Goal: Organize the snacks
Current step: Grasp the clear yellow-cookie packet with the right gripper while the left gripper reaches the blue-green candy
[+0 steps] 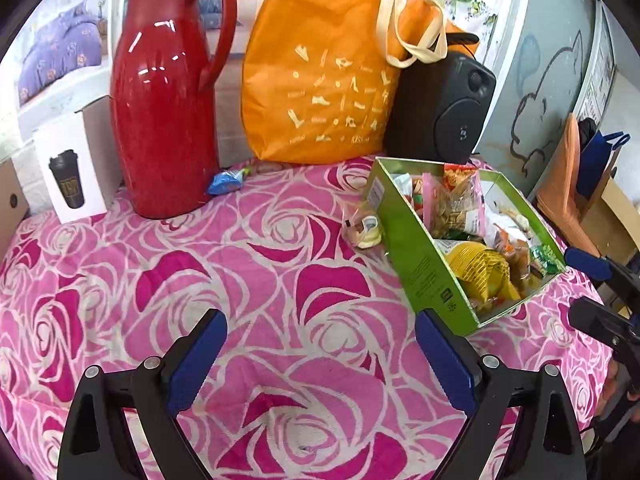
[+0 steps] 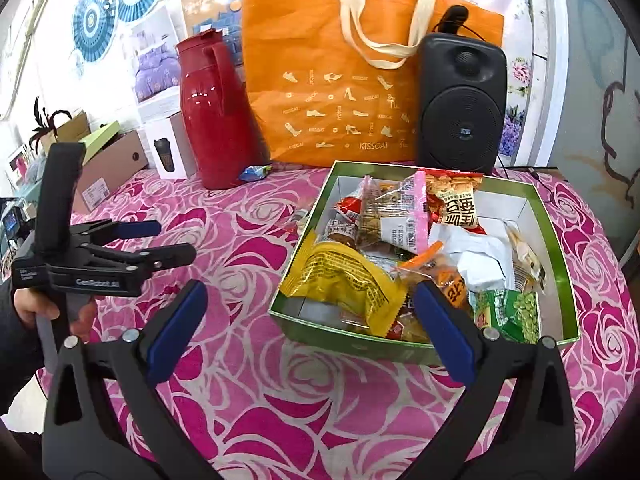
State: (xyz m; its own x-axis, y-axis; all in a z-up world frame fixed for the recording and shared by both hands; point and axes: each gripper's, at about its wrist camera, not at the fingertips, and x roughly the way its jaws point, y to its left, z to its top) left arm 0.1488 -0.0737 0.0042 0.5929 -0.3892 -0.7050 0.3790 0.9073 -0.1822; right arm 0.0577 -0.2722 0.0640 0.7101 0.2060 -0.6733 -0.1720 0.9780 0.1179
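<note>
A green box (image 1: 420,264) (image 2: 352,340) on the pink rose tablecloth holds several snack packets, among them a yellow one (image 2: 348,280) and a green pea packet (image 2: 516,316). A small clear packet (image 1: 362,228) (image 2: 298,218) lies on the cloth against the box's left side. A blue wrapped snack (image 1: 226,182) (image 2: 254,172) sits by the foot of the red jug. My left gripper (image 1: 320,360) (image 2: 176,240) hovers open over bare cloth, left of the box. My right gripper (image 2: 310,332) (image 1: 572,284) is open at the box's near edge, with one finger over its front wall.
A red jug (image 1: 168,104), an orange tote bag (image 1: 320,72) and a black speaker (image 1: 444,108) line the back of the table. A white cup carton (image 1: 72,168) and cardboard boxes (image 2: 112,168) stand at the left. A hand (image 2: 36,308) holds the left gripper's handle.
</note>
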